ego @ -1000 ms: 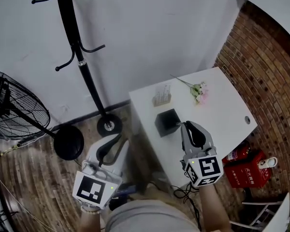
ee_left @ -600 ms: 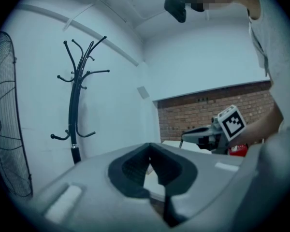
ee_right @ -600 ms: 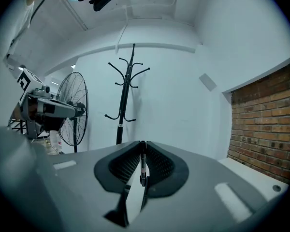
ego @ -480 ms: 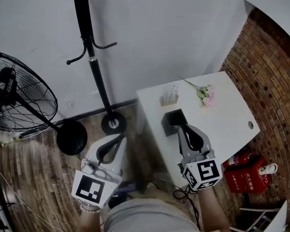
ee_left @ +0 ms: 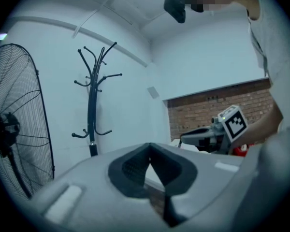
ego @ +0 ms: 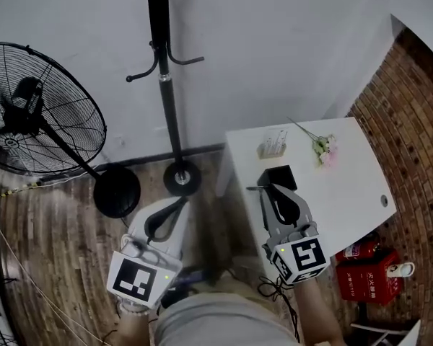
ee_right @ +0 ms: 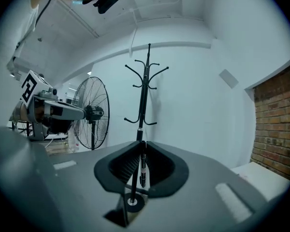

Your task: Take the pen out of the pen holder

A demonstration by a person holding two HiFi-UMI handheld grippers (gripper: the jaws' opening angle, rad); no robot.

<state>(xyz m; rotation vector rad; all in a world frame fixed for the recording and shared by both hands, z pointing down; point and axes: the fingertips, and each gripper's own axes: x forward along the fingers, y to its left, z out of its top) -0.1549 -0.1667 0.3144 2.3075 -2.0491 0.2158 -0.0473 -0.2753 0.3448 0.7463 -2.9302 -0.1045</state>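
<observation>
My right gripper [ego: 264,189] [ee_right: 141,148] is shut on a thin black pen [ee_right: 142,167], which stands crosswise between the jaws. In the head view the pen [ego: 253,188] pokes out to the left of the fingertips. The black square pen holder [ego: 282,176] sits on the white table [ego: 353,186], just behind and right of those fingertips. My left gripper [ego: 182,202] [ee_left: 149,147] is shut with nothing in it and hangs over the wooden floor, left of the table. The right gripper [ee_left: 183,139] also shows in the left gripper view.
A black coat stand [ego: 166,92] and a standing fan [ego: 40,110] are on the floor to the left, against the white wall. A clear holder [ego: 273,145] and a flower sprig [ego: 323,147] lie at the table's back. Red fire extinguishers [ego: 368,272] stand below on the right.
The right gripper has drawn left, from right of the pen holder toward the table's left edge, with the pen in it. The left gripper and the head view have swung left as well.
</observation>
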